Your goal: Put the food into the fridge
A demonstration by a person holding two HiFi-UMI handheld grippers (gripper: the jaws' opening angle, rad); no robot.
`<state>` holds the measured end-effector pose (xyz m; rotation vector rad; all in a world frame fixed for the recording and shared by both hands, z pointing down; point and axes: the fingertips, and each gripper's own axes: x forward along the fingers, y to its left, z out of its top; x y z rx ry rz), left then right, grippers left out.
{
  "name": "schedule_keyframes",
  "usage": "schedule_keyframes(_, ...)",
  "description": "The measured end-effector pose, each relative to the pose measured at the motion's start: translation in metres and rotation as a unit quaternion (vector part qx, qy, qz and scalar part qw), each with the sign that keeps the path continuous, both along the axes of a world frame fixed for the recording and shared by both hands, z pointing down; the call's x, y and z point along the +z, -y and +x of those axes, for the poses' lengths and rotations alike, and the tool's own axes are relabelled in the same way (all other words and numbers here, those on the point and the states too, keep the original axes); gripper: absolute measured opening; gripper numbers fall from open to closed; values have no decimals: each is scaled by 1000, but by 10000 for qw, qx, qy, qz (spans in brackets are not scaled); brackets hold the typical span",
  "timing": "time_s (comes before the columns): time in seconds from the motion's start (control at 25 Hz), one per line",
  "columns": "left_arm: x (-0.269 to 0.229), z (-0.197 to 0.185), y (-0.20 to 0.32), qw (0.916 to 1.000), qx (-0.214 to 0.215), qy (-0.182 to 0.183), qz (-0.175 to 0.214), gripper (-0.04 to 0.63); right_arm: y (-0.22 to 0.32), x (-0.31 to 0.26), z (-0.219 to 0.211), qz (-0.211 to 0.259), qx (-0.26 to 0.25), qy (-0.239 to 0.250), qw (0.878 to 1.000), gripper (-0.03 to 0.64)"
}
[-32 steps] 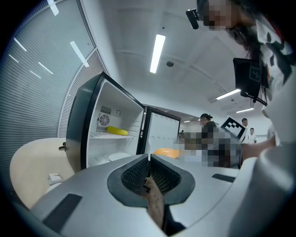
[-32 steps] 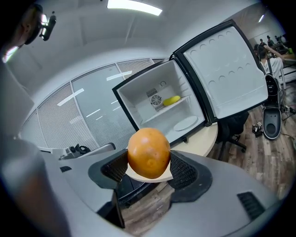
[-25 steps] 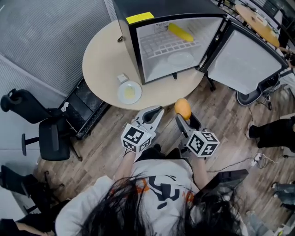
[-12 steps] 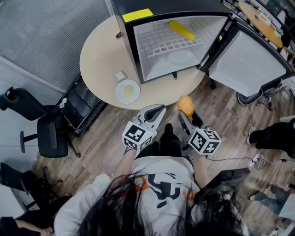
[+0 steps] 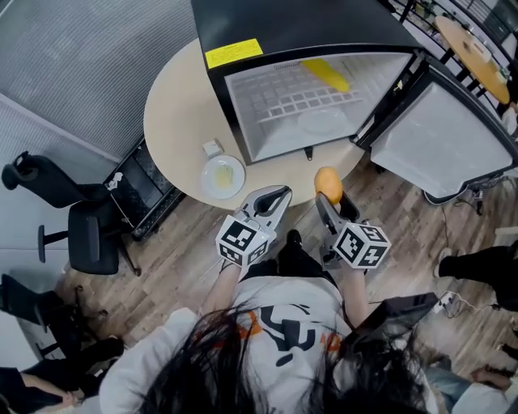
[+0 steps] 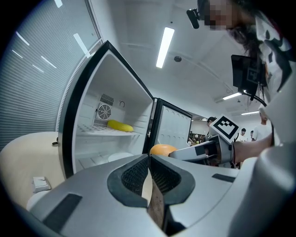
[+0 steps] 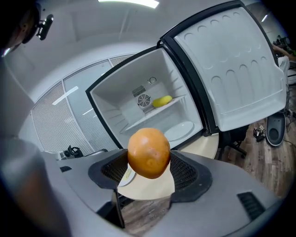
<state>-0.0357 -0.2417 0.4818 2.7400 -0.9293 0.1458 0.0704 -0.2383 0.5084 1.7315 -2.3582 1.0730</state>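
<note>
Right claw (image 5: 329, 196): jaws wide apart, pads pressed on either side of an orange (image 5: 327, 184), which is held clear of any surface. The orange sits at the near edge of the round counter (image 5: 174, 113), in front of the open fridge (image 5: 243, 20) and not inside it.

Left claw (image 5: 281, 194): jaws together, nothing between them, just beside the right one.

Fridge stands on the counter with its door (image 5: 441, 145) swung wide to the right. Wire shelf (image 5: 283, 97) carries a long yellow food item (image 5: 326, 73) at the back. White plate (image 5: 321, 121) lies on the fridge floor.

On the counter left of the fridge: a saucer (image 5: 222, 176) with something pale yellow on it, and a small white box (image 5: 212, 148) near it.
</note>
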Motion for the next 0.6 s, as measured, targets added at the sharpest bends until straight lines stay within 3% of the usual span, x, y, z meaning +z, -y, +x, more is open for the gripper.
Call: schedule_keyframes(0.6,16,31,47,9995,-74,276,-141,11,83,27,39,-116,-252,-120,9995,295)
